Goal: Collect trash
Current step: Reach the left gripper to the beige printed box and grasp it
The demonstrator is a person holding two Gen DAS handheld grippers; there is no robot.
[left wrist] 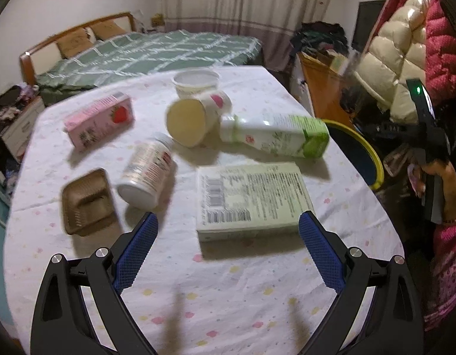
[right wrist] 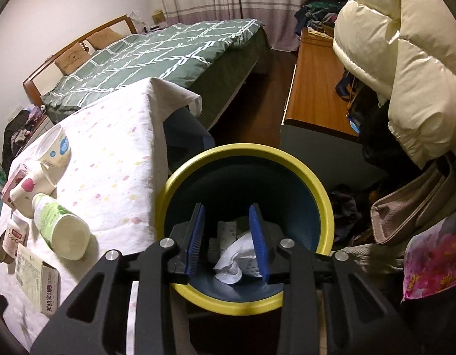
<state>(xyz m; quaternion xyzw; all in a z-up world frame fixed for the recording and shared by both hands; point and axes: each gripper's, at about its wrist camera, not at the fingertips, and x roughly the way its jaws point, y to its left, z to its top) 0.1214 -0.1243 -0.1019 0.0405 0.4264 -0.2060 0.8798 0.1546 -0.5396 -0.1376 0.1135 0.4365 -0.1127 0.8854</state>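
Note:
My left gripper (left wrist: 228, 217) hangs open and wide over the white tablecloth (left wrist: 228, 281), its blue pads either side of the near end of a pale green box (left wrist: 251, 195) without touching it. Beyond lie a green-labelled bottle (left wrist: 275, 136), a white pill bottle (left wrist: 148, 171), a brown plastic tray (left wrist: 86, 201), a pink strawberry carton (left wrist: 99, 121), a tipped paper cup (left wrist: 195, 118) and a white tub (left wrist: 196, 82). My right gripper (right wrist: 227, 207) is over the yellow-rimmed bin (right wrist: 245, 151), jaws apart. A crumpled white tissue (right wrist: 233, 261) shows below them inside the bin, beside a paper slip (right wrist: 226, 230).
The bin stands off the table's right edge. A wooden cabinet (right wrist: 313, 88) and hanging puffer jackets (right wrist: 405, 59) crowd the right side, with a beige bag (right wrist: 411, 207) below. A green-quilted bed (right wrist: 157, 56) lies beyond the table. A person's hand (left wrist: 446, 183) holds the right gripper.

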